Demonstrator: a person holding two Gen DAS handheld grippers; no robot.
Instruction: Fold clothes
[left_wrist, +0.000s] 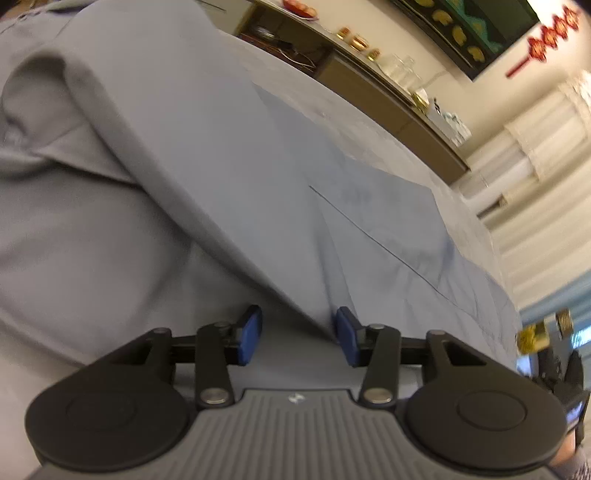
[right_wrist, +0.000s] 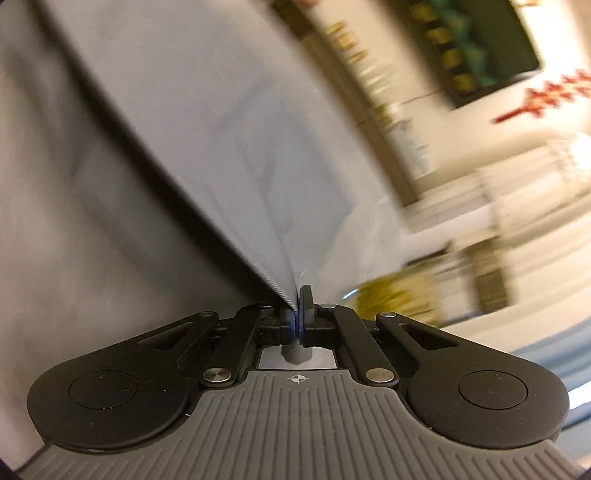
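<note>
The grey shirt (left_wrist: 155, 177) lay spread over a bed covered with a blue-grey sheet (left_wrist: 388, 221), with one fold of it raised in a long ridge that ran down toward the left gripper (left_wrist: 299, 334). That gripper's blue pads (left_wrist: 251, 328) stood apart, one on each side of the low end of the ridge; whether either pad touched the cloth could not be told. In the right wrist view the right gripper (right_wrist: 297, 314) was pinched together on an edge of the same shirt (right_wrist: 192, 122), and the cloth fanned up and away from the pinch in a taut sheet. That view was heavily blurred, so the room behind it could not be read.

The fabric looked thin, light and quite limp: it draped, creased softly and kept no shape of its own. It would probably sag and swing between two holds, and a single-layer pinch near the very edge might slip out. A hold on a hem or seam, where the cloth is doubled, looked safest. The left gripper would likely do best closing on the ridge in front of it, well apart from the right gripper's hold, so the fold stayed straight.
</note>
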